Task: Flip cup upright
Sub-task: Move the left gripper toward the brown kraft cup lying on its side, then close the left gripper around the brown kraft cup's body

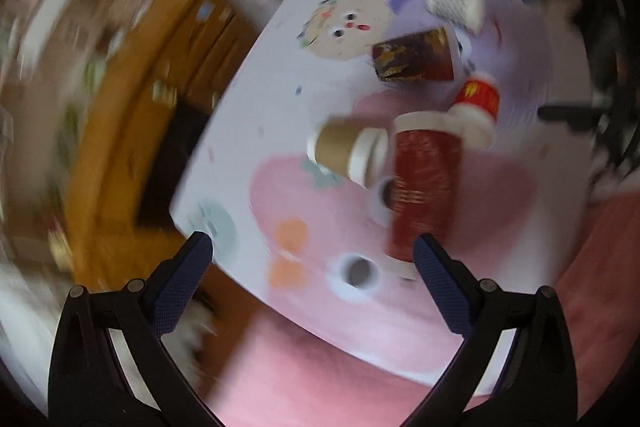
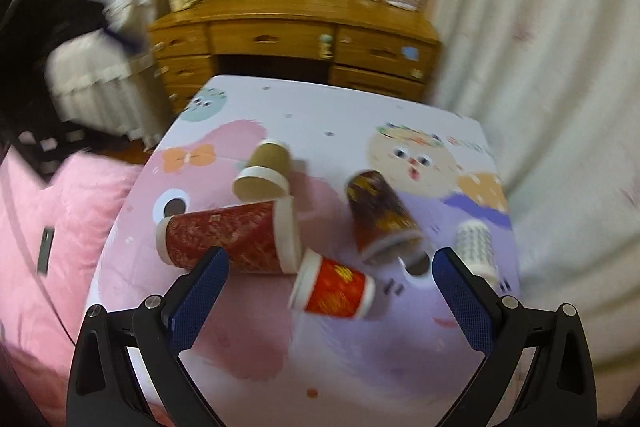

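Several paper cups lie on their sides on a cartoon-print table [image 2: 280, 339]. In the right wrist view: a tall red cup [image 2: 228, 239], a small red and yellow cup [image 2: 334, 291], a brown kraft cup [image 2: 266, 169], a dark brown patterned cup [image 2: 380, 217] and a white dotted cup [image 2: 476, 247]. My right gripper [image 2: 326, 267] is open and empty, above the small red cup. The left wrist view is blurred; it shows the tall red cup [image 1: 424, 191], kraft cup [image 1: 348, 151], small red cup [image 1: 476, 107] and dark cup [image 1: 416, 55]. My left gripper [image 1: 312, 255] is open and empty, above the table's near edge.
A wooden desk with drawers [image 2: 296, 43] stands beyond the table. White curtains [image 2: 560, 67] hang on the right. A pink fluffy cover [image 2: 44, 227] with a dark phone-like object [image 2: 46, 251] lies to the left of the table.
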`<state>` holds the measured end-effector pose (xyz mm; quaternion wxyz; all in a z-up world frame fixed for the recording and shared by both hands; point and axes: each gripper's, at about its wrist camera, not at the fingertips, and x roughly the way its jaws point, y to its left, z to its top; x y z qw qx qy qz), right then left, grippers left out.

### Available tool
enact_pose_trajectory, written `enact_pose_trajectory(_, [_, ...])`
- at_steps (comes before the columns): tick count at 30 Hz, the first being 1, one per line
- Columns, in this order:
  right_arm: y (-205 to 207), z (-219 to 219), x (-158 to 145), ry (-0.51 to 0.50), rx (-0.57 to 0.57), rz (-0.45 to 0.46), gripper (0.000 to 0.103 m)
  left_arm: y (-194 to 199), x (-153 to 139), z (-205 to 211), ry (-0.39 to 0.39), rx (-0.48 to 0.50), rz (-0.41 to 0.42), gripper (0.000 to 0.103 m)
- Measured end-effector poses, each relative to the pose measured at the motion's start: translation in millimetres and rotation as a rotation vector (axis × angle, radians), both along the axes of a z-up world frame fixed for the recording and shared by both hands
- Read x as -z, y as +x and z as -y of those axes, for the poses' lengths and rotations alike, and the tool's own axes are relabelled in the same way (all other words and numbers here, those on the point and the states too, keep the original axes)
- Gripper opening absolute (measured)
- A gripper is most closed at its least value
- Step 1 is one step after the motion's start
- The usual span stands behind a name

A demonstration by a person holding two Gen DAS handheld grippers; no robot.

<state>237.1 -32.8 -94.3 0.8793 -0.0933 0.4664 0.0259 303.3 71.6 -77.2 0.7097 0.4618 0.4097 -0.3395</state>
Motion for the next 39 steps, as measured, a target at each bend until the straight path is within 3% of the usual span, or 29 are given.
enact_pose_trajectory(4, [12.4, -12.3, 27.5, -0.019, -0.093, -0.006, 0.103, 12.1, 37.3, 16.7, 0.056, 0.254, -0.006, 0.099])
enact_pose_trajectory(8, [19.7, -19.2, 55.9, 0.002, -0.144, -0.047, 0.103, 24.1, 72.7, 31.0, 0.103, 0.427, 0.004, 0.099])
enact_pose_trajectory(10, [19.2, -19.4, 69.7, -0.002, -0.152, -0.073, 0.103, 23.9, 91.5, 36.1, 0.138, 0.553, 0.015, 0.099])
enact_pose_trajectory(15, [23.2, -8.2, 97.3, 0.015, -0.139, -0.128, 0.103, 17.4, 143.8, 27.9, 0.286, 0.92, 0.132, 0.099])
enact_pose_trajectory(19, [29.1, 9.0, 109.2, 0.041, -0.103, -0.162, 0.103, 11.3, 173.7, 25.7, 0.33, 1.087, 0.119, 0.099])
enact_pose_trajectory(24, [35.4, 29.5, 113.0, 0.118, -0.063, -0.192, 0.103, 9.5, 192.8, 40.8, 0.327, 1.159, 0.09, 0.099])
enact_pose_trajectory(27, [37.5, 36.1, 115.6, 0.112, -0.054, -0.201, 0.103, 13.3, 204.1, 52.5, 0.333, 1.168, 0.054, 0.098])
enact_pose_trajectory(32, [38.7, 45.1, 115.1, 0.11, -0.039, -0.208, 0.103, 19.5, 221.2, 62.3, 0.378, 1.153, 0.027, 0.085])
enact_pose_trajectory(39, [36.3, 46.6, 110.6, 0.097, -0.028, -0.198, 0.103, 23.4, 224.7, 63.6, 0.343, 1.168, 0.014, 0.07])
